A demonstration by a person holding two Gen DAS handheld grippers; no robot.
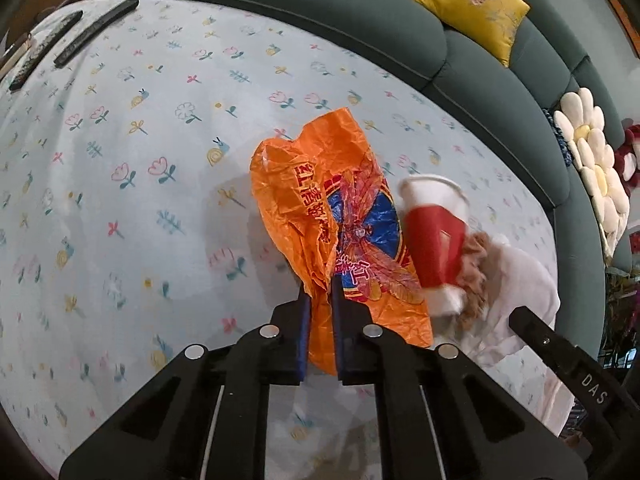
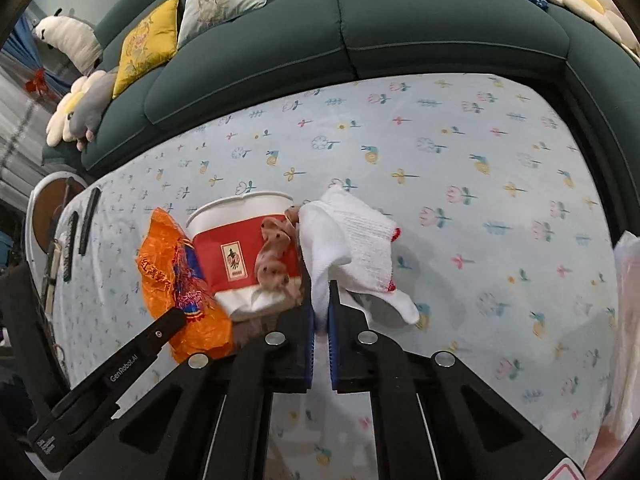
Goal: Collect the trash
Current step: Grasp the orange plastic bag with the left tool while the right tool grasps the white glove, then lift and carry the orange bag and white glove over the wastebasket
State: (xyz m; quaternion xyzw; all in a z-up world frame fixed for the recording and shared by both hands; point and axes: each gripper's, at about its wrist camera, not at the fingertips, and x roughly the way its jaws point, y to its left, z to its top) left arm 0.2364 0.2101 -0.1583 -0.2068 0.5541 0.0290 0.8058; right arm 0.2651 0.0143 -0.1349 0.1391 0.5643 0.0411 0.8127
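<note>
Flowery tablecloth (image 1: 160, 200) by the sofa: we've got our left gripper (image 1: 320, 300) clamping the orange wrapper (image 1: 320, 200), right gripper (image 2: 322, 312) pinching the white cloth (image 2: 352, 240); the cup (image 2: 240, 248) is left, 0 binned.

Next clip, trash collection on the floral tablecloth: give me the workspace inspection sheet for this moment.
Surface: floral tablecloth, pale blue, covers the table.
Job's things: orange wrapper, crumpled; red and white paper cup, beside it; white cloth; brown patterned scrap lying against the cup.
Clutter: dark flat bars at the far table edge.
Grippers: left gripper shut on the orange wrapper; right gripper shut on the white cloth.
Cables: nothing seen.
Surroundings: green sofa with yellow cushion, flower-shaped pillow.
</note>
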